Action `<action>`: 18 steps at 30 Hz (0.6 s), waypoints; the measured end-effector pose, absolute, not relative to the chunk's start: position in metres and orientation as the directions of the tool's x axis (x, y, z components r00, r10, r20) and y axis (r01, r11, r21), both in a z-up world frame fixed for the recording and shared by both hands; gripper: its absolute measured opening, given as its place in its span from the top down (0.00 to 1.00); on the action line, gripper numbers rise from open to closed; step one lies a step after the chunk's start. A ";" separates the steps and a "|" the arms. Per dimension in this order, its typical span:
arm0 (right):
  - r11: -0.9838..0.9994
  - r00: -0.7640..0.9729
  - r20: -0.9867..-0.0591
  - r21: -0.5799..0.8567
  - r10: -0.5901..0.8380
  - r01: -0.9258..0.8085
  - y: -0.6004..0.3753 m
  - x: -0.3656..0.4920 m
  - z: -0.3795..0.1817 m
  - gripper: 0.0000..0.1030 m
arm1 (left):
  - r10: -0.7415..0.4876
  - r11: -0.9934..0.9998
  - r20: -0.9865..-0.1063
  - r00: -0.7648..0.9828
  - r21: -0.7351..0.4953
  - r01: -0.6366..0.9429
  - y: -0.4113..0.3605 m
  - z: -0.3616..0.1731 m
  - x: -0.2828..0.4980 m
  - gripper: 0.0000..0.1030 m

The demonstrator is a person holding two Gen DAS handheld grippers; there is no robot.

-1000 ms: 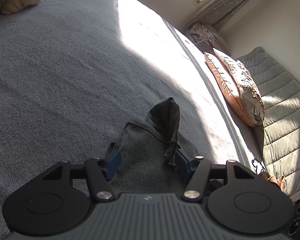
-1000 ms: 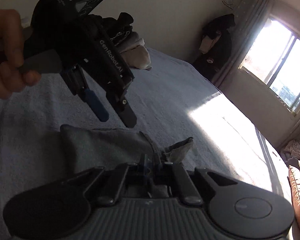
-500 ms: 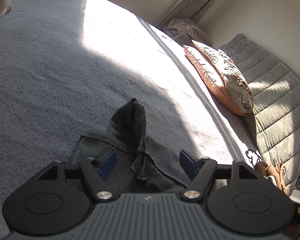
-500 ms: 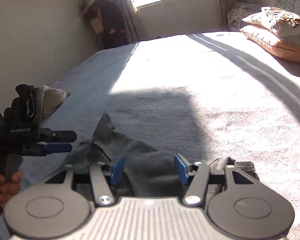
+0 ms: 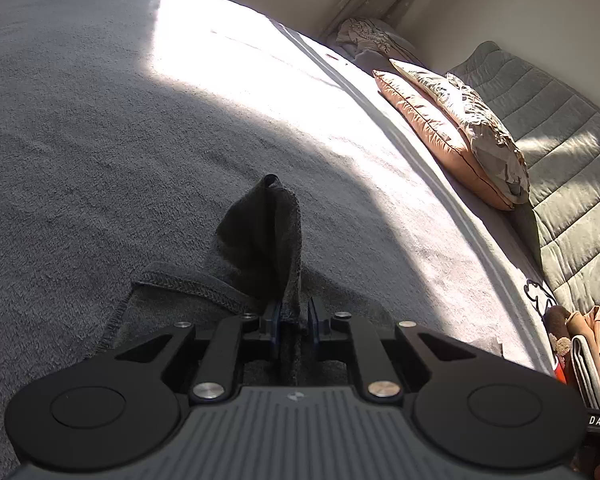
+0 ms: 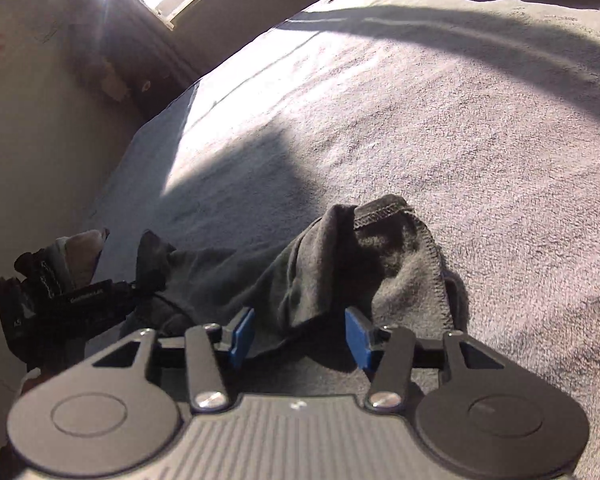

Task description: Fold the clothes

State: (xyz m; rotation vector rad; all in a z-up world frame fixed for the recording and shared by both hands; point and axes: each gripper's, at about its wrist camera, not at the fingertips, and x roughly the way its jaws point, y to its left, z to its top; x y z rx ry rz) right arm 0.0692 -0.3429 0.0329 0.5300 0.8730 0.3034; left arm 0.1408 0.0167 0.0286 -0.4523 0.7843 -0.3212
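- Two grippers working one dark grey cloth (image 5: 260,236) lying on the grey bed cover (image 5: 80,140), partly in shadow beside the sunlit patch
- left gripper (image 5: 294,318) is closing, jaws nearly together and pinching a raised fold of the cloth that is standing up in a peak
- right gripper (image 6: 298,334) is closing but pads are sitting apart, a bunched corner of the cloth (image 6: 360,264) lying between them, not pressed
- Two pillows (image 5: 452,132) are leaning against the quilted headboard (image 5: 560,128), well apart from the cloth
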 end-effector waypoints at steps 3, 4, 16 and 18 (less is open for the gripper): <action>0.836 0.622 -0.640 0.547 0.450 -0.042 -0.330 0.077 0.029 0.68 | -0.437 0.856 -0.597 0.673 -0.507 0.107 0.018 0.031 0.138 0.90; 0.837 0.628 -0.638 0.546 0.446 -0.040 -0.329 0.077 0.029 0.72 | -0.444 0.849 -0.592 0.672 -0.519 0.103 0.018 0.033 0.137 0.91; 0.752 0.712 -0.539 0.658 0.450 0.022 -0.363 0.079 0.047 0.96 | -0.508 0.749 -0.556 0.658 -0.662 0.020 0.034 0.047 0.102 0.92; 0.744 0.717 -0.534 0.667 0.449 0.030 -0.371 0.077 0.051 0.96 | -0.519 0.740 -0.553 0.652 -0.672 0.019 0.035 0.044 0.089 0.92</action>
